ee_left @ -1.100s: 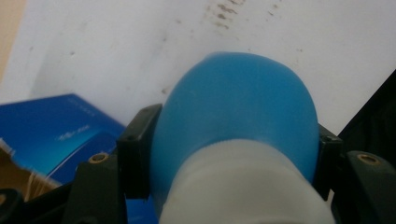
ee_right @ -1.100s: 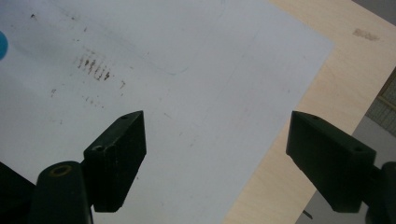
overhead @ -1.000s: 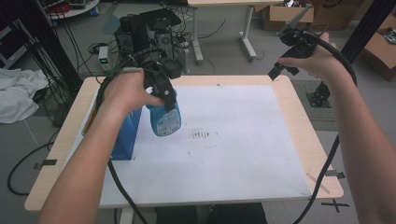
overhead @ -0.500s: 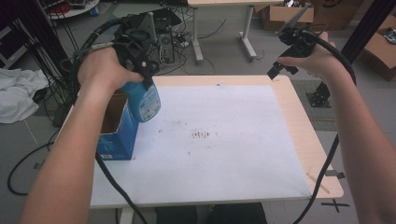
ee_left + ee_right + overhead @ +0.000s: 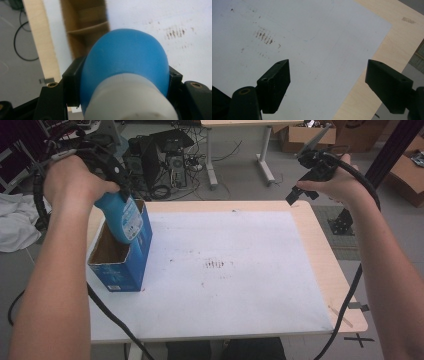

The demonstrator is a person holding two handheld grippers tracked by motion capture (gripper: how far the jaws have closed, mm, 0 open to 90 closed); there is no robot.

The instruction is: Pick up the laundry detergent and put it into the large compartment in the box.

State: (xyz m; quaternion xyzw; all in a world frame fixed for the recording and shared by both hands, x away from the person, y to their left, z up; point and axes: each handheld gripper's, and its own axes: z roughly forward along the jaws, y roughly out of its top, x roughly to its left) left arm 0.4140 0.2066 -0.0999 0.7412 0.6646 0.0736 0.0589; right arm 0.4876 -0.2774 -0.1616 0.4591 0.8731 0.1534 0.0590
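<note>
two grippers were seen in the high view. the left gripper (image 5: 112,180) was clamped on a blue bottle (image 5: 123,217), held tilted above the open top of a blue carton (image 5: 120,265) that stood near the table's (image 5: 320,250) left edge, toward the far left corner; the bottle's lower end was at the carton's mouth, and whether it touched the rim could not be told. the right gripper (image 5: 312,172) was held in the air above the far right corner, apart from everything, over the white sheet (image 5: 235,295).

in the left gripper view the bottle (image 5: 125,65) was pinched at its rounded shoulder, just below a white cap (image 5: 130,100), with a black jaw pressed on either side; the carton's brown inside (image 5: 85,25) lay beyond.

in the right gripper view the jaws were spread wide with nothing between them, over the sheet (image 5: 317,45) and the bare wooden edge (image 5: 387,45).

the bottle was judged to be smooth, slightly yielding plastic, light to moderate in weight and likely slippery on its curve; a hold at the narrow shoulder under the cap was judged the surest.
</note>
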